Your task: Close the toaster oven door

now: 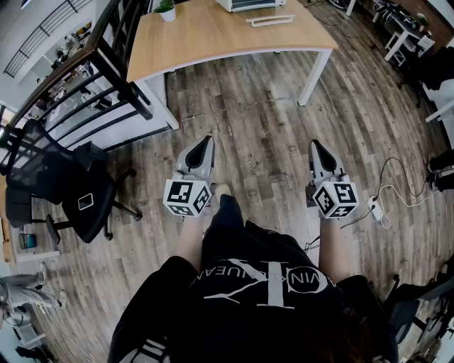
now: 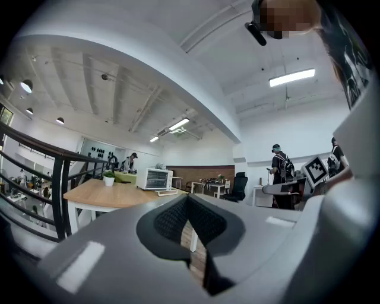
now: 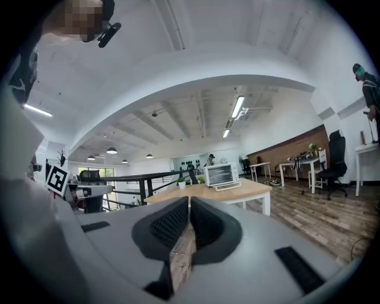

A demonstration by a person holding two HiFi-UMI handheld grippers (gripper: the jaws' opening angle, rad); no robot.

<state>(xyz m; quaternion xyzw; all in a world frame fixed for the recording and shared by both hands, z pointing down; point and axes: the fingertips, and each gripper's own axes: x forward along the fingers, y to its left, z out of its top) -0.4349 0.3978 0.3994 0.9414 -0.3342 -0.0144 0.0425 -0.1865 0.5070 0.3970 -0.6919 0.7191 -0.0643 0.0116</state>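
Note:
The white toaster oven (image 1: 248, 4) stands at the far edge of a wooden table (image 1: 213, 35), with its door (image 1: 272, 20) folded down flat in front of it. It also shows small and far off as the toaster oven (image 2: 154, 178) in the left gripper view and as the toaster oven (image 3: 221, 175) with its lowered door (image 3: 227, 187) in the right gripper view. My left gripper (image 1: 206, 142) and right gripper (image 1: 315, 145) hang over the wooden floor, well short of the table. Both are shut and hold nothing; the left gripper (image 2: 187, 199) and right gripper (image 3: 189, 202) have their pads nearly touching.
A small potted plant (image 1: 167, 10) sits on the table's left corner. A black railing (image 1: 85, 85) and a black office chair (image 1: 78, 191) are to my left. A white power strip with a cable (image 1: 376, 209) lies on the floor at my right. People stand far off.

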